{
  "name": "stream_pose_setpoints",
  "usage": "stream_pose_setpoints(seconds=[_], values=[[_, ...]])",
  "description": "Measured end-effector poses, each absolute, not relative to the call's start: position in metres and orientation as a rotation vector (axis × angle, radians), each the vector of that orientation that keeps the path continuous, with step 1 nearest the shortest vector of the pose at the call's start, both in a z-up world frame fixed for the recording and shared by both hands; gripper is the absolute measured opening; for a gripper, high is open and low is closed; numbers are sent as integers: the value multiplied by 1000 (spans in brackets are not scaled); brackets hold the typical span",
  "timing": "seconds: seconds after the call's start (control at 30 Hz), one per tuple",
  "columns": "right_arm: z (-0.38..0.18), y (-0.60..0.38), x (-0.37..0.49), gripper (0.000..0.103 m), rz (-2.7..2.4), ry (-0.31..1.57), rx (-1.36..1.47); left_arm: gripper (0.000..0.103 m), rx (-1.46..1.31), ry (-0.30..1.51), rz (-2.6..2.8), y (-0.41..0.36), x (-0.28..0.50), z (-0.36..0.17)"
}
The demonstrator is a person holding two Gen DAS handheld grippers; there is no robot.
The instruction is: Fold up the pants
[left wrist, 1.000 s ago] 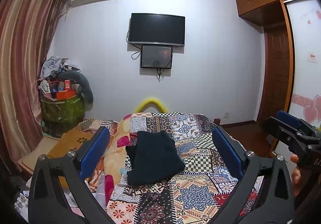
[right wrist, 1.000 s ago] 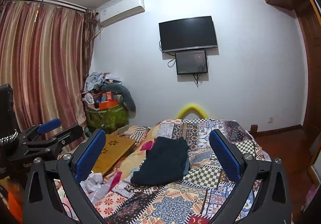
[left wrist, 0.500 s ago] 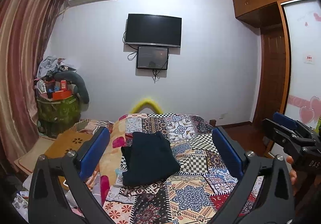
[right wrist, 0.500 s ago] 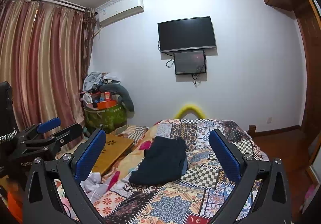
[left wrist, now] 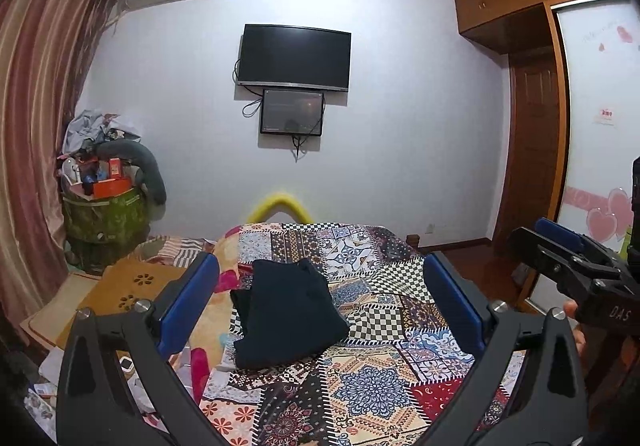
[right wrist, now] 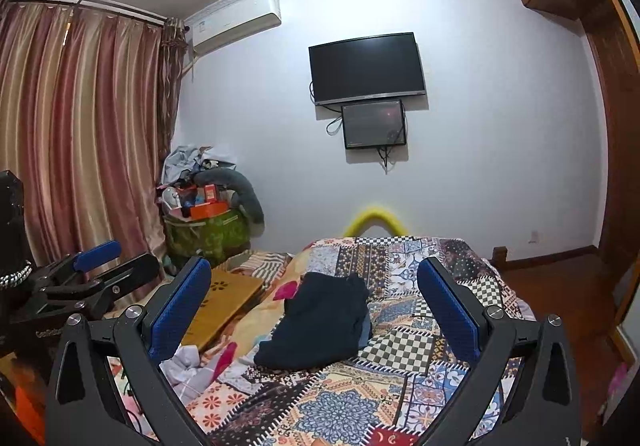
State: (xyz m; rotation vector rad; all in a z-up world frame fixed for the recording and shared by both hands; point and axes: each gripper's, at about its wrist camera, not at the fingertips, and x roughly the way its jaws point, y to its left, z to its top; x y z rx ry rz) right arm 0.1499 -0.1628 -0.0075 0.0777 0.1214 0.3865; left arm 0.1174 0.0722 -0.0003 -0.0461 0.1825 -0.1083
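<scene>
Dark navy pants [left wrist: 286, 310] lie folded into a compact bundle on the patchwork bedspread [left wrist: 372, 366]; they also show in the right wrist view [right wrist: 320, 320]. My left gripper [left wrist: 320, 302] is open and empty, held back from the bed with the pants between its blue pads. My right gripper [right wrist: 314, 308] is also open and empty, well short of the pants. Each gripper shows at the edge of the other's view: the right one [left wrist: 568, 250] and the left one [right wrist: 100, 266].
A wooden lap board [right wrist: 224, 296] lies left of the pants. Loose cloth [right wrist: 180, 362] sits at the bed's near left. A green basket piled with clutter [left wrist: 104, 214] stands by the curtain [right wrist: 80, 134]. A TV [left wrist: 294, 62] hangs on the far wall. A wardrobe [left wrist: 592, 126] is on the right.
Both views have shifted slightly; the pants sit a little lower and nearer the centre in the left wrist view. The pants have not moved on the bed. Both grippers stay open.
</scene>
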Motion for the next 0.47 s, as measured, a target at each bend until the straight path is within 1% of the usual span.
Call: stream_pose_setpoints(seconds=[0.47], values=[[-10,-163,151,102,383,137,88,103,-56,183,-99,73,117,-1]])
